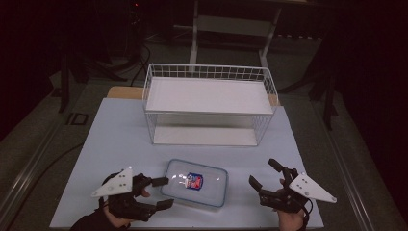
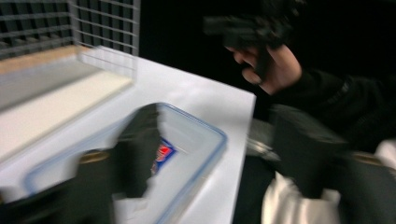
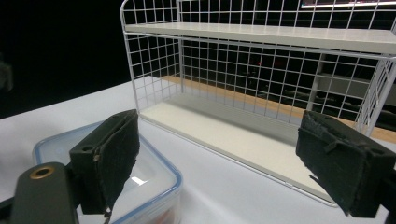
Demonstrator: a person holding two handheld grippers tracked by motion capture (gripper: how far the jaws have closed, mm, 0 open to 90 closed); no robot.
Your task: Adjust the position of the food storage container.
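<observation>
- Nearest the person, the left gripper [image 1: 165, 192] sits at the table's front left, jaws spread wide and empty, one jaw at the near left edge of the box [image 1: 195, 183], the other at its left rim.
- In the left gripper view it's all motion blur: one black jaw lies across the box [image 2: 196, 140], the other hangs off past the table edge [image 2: 236, 154], nothing between them.
- Over on the front right, the right gripper [image 1: 262, 174] is wide open too, holding nothing, just right of the box and apart from it.
- The box is clear plastic with a blue-rimmed lid, lying flat at the front centre of the white table [image 1: 115, 125], between the two grippers. A small red and blue item shows through the lid; I can't tell what it is.
- The right gripper view has the box [image 3: 154, 172] low at the left, behind its left jaw.
- Farther back stands the white wire rack [image 1: 208, 103], two white shelves, well clear of the box.
- The same rack [image 3: 261, 74] fills the background of the right gripper view.
- Beyond the table, dark floor and furniture legs.
</observation>
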